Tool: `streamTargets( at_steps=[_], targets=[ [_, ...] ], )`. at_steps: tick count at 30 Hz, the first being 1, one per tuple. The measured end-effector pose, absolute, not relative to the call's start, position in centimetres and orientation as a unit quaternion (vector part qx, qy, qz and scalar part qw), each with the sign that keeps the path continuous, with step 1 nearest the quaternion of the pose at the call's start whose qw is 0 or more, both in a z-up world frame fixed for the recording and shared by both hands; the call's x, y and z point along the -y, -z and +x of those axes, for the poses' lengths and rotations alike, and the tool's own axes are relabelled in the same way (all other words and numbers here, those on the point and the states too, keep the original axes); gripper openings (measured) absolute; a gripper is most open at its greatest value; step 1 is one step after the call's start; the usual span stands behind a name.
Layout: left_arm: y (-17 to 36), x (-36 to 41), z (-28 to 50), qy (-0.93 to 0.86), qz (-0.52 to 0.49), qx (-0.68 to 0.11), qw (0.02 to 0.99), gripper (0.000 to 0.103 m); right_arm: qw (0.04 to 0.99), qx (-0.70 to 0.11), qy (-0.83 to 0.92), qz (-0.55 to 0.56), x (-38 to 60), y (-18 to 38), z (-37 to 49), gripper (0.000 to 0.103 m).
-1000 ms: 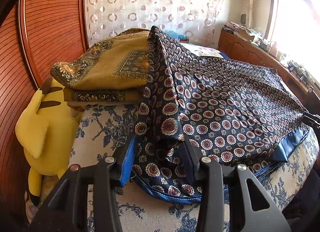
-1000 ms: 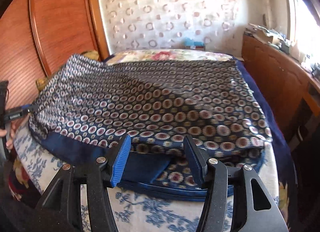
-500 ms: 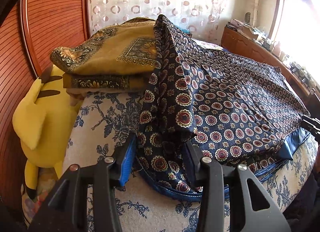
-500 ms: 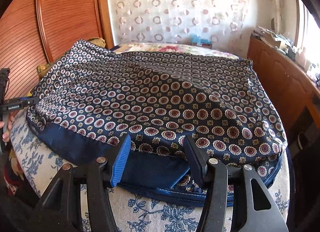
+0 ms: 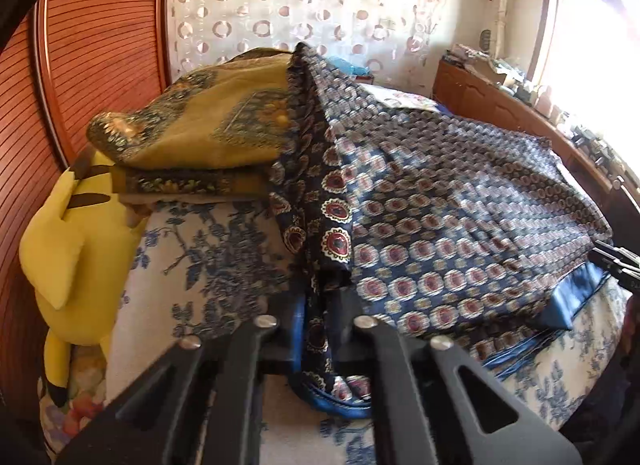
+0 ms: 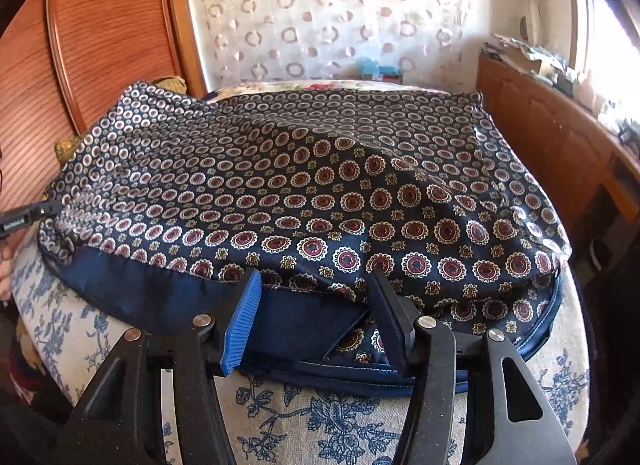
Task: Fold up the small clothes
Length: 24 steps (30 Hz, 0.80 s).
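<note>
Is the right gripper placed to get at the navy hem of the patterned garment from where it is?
Probably yes: the right gripper stands open with the navy hem between its jaws, nothing covering it.

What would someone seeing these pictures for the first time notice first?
A big navy medallion-print cloth spread across the blue-floral bed cover fills both views. The left gripper has its jaws shut on the cloth's near corner, while the right gripper is open over the plain blue hem. At the left edge of the left wrist view, a yellow plush toy sits beside a folded mustard-patterned cloth.
</note>
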State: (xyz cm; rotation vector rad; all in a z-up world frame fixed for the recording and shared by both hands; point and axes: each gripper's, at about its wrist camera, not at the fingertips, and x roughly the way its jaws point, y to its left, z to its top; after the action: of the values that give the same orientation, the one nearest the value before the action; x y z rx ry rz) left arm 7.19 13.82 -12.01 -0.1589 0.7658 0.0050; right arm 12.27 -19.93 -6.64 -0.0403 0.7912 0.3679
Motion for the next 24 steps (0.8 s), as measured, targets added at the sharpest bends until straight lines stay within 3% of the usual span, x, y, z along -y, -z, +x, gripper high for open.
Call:
streamTargets(
  at_steps=[24],
  targets=[
    [0.1, 0.0, 11.6, 0.196, -0.08, -0.259, 0.942, 0.001, 0.923, -0.354, -0.15, 0.003, 23.7, 5.0, 11.0, 0.056]
  ],
)
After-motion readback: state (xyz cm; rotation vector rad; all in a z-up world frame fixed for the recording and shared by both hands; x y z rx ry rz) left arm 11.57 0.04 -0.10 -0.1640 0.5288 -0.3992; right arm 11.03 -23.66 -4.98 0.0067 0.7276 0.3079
